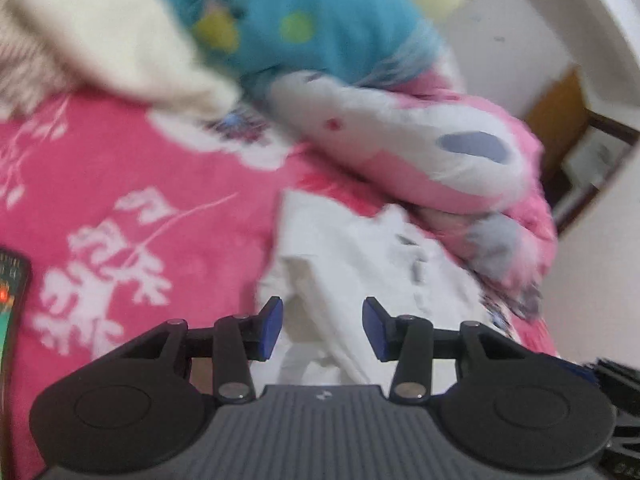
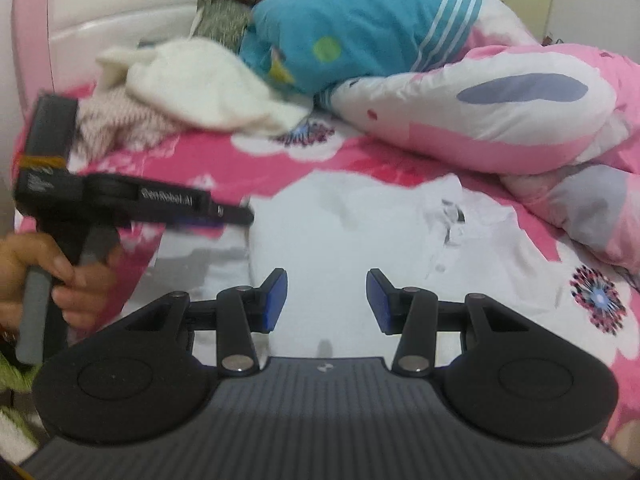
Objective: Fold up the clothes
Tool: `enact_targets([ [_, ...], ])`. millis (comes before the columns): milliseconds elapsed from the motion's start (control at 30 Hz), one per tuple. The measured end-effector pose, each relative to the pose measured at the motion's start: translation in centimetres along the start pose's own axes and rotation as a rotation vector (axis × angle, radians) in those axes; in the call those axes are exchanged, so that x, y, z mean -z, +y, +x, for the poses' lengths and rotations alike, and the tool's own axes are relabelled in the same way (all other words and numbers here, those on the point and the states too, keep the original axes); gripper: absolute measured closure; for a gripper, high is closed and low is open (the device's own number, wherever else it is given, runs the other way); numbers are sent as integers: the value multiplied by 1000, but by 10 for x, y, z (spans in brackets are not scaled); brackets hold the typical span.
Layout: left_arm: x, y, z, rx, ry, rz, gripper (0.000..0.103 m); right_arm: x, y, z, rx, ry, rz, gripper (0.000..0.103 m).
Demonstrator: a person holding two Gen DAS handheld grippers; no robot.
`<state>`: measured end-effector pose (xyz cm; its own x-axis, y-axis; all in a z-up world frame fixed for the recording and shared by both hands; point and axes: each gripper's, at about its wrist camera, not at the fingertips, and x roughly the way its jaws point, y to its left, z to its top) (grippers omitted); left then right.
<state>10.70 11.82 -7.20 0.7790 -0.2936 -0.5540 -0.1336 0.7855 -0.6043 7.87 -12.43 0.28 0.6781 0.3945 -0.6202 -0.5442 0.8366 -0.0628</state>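
A white polo shirt (image 2: 360,240) lies front-up on the bed, seemingly partly folded, collar rightward.

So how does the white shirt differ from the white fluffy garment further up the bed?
The white shirt lies spread out with a buttoned placket showing; the fluffy garment is bunched in a heap. The shirt's fabric looks thin and smooth, the garment's thick and fuzzy. Both are white and rest on the pink floral bedsheet.

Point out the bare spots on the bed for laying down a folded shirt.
Free: pink sheet between the white shirt and the cream clothes pile. Crowded: the rolled quilt along the shirt's far side, a person lying behind it.
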Motion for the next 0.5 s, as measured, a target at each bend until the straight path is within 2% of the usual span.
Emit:
enact_targets([
  [167, -11, 24, 21, 54, 42, -208, 59, -19, -54, 58, -175, 10, 209, 60],
  [267, -15, 32, 29, 82, 53, -276, 60, -30, -86, 102, -299, 38, 386, 60],
  [300, -15, 33, 30, 83, 49, -281, 64, -33, -94, 116, -319, 48, 431, 60],
  [333, -15, 34, 31, 84, 44, -283, 75, -36, -99, 129, -332, 64, 462, 59],
  [400, -12, 35, 32, 83, 44, -281, 90, -40, -103, 154, -343, 114, 484, 59],
  [500, -8, 32, 30, 80, 29, -273, 97, -41, -98, 183, -326, 198, 462, 59],
])
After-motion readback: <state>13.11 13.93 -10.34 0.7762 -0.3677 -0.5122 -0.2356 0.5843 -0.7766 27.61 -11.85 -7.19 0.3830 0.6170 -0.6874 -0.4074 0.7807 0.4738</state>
